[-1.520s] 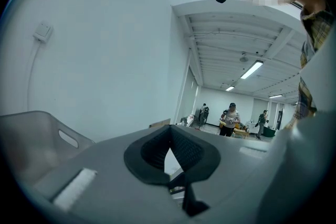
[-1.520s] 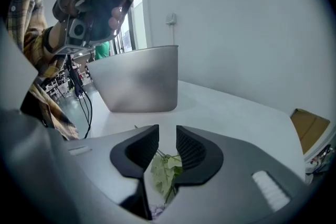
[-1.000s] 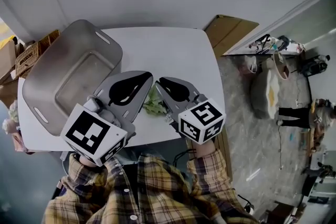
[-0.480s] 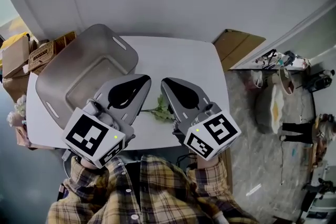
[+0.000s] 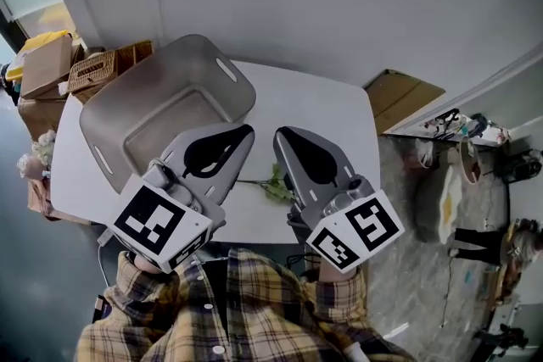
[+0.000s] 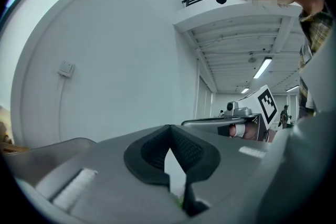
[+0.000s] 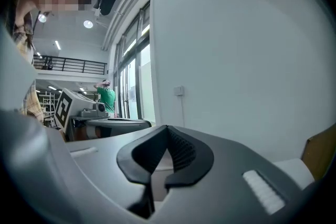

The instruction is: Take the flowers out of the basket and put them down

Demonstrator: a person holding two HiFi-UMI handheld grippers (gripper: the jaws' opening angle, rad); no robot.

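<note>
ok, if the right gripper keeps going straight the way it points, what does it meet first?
Probably the white wall. The right gripper, shut and empty, points about level over the table. The basket sits off to its left, and the flower lies down on the table. Depth is unclear.

Flowers [image 5: 273,186] partly beneath right gripper [image 5: 284,137]

You're in a big workshop or lab hall, not a home. Your white table [image 5: 339,110] sits by a tall bare wall [image 5: 297,4]. Cardboard boxes [image 5: 47,64] are stacked beside it, and gear [image 5: 458,127] is strewn over the grey floor [image 5: 407,208]. Overhead run ceiling beams [image 6: 236,44] with strip lights [image 6: 261,67]. Further off are tall windows [image 7: 131,76], a railed upper gallery [image 7: 68,64] and a person in green [image 7: 106,98].
</note>
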